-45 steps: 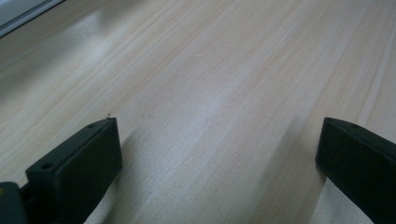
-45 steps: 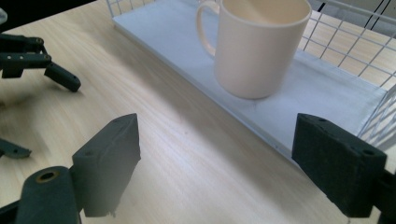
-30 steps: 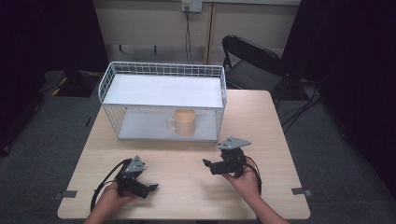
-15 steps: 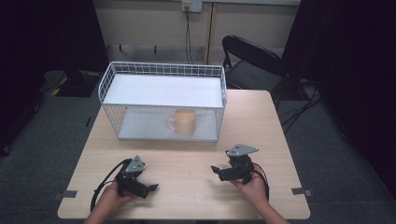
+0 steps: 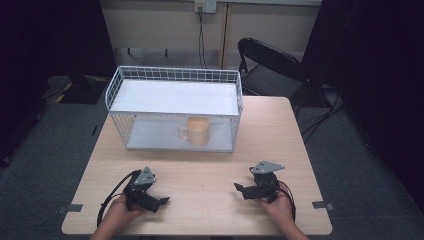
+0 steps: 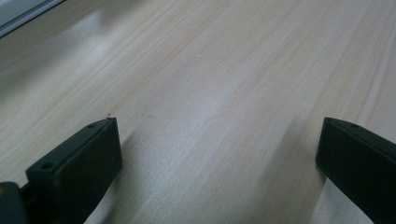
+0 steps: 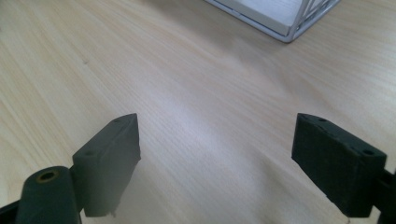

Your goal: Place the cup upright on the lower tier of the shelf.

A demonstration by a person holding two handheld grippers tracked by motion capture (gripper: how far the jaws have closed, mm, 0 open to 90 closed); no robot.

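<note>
A: Table (image 5: pixel 200 175), rack (image 5: pixel 175 107) at rear; where is the mug (image 5: pixel 196 131)?

B: Lower shelf. My left gripper (image 5: pixel 162 201) and right gripper (image 5: pixel 237 188) rest wide, empty. I'd enter low, under the top shelf.

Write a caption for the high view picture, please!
Two open hand-held grippers rest on the table before a mug in a rack.

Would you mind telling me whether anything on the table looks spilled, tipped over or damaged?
Nothing stands out. The mug stands upright on the lower shelf of the wire rack, and both grippers, left and right, rest open on the table.
</note>
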